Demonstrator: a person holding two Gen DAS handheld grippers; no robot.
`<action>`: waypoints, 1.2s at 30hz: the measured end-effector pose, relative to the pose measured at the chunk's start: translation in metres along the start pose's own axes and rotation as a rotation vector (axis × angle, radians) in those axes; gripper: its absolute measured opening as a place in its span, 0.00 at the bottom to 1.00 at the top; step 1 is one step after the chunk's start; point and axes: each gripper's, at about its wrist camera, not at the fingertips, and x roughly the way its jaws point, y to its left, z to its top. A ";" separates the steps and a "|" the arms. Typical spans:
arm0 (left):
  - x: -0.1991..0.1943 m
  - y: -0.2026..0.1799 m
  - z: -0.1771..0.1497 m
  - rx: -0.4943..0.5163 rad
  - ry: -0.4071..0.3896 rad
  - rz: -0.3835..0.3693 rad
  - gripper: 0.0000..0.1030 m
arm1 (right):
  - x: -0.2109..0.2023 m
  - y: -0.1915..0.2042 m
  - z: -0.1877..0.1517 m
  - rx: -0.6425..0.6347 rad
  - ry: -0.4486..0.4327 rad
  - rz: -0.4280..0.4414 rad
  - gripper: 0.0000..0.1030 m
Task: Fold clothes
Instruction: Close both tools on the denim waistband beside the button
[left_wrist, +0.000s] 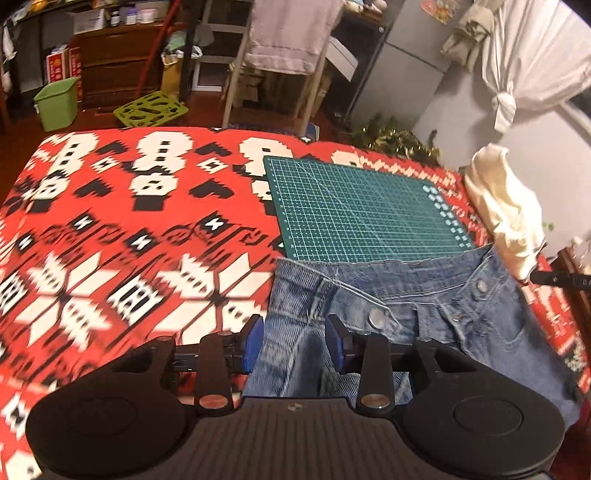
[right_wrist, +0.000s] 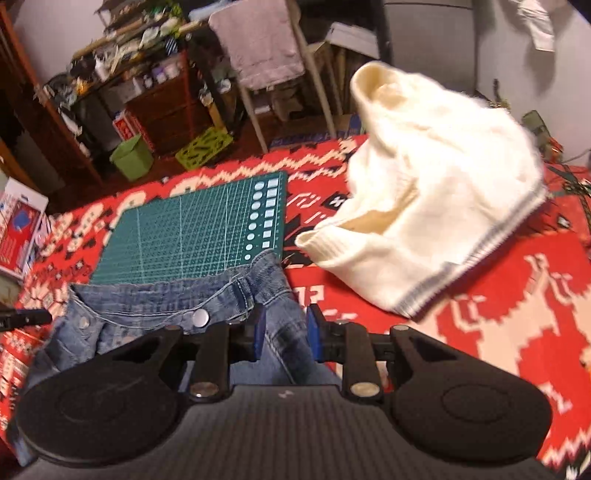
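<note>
Denim jeans (left_wrist: 388, 321) straddled at the waistband, left gripper (left_wrist: 295, 343) and right gripper (right_wrist: 284, 332) fingers parted, unclamped, likely set for lifting; sweater (right_wrist: 436, 206) at two o'clock.

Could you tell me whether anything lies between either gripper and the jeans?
Nothing visible does. The left gripper and right gripper are both open, with the jeans showing directly between their fingers. The white sweater lies off to the right, clear of both.
</note>
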 end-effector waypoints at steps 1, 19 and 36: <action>0.004 -0.001 0.001 0.011 0.002 0.006 0.35 | 0.008 0.002 0.002 -0.007 0.008 -0.001 0.25; 0.030 0.009 0.004 -0.042 -0.039 -0.036 0.37 | 0.070 0.009 0.003 -0.019 0.008 0.003 0.22; -0.024 -0.013 0.038 0.041 -0.207 0.015 0.08 | 0.006 0.050 0.041 -0.113 -0.163 0.019 0.07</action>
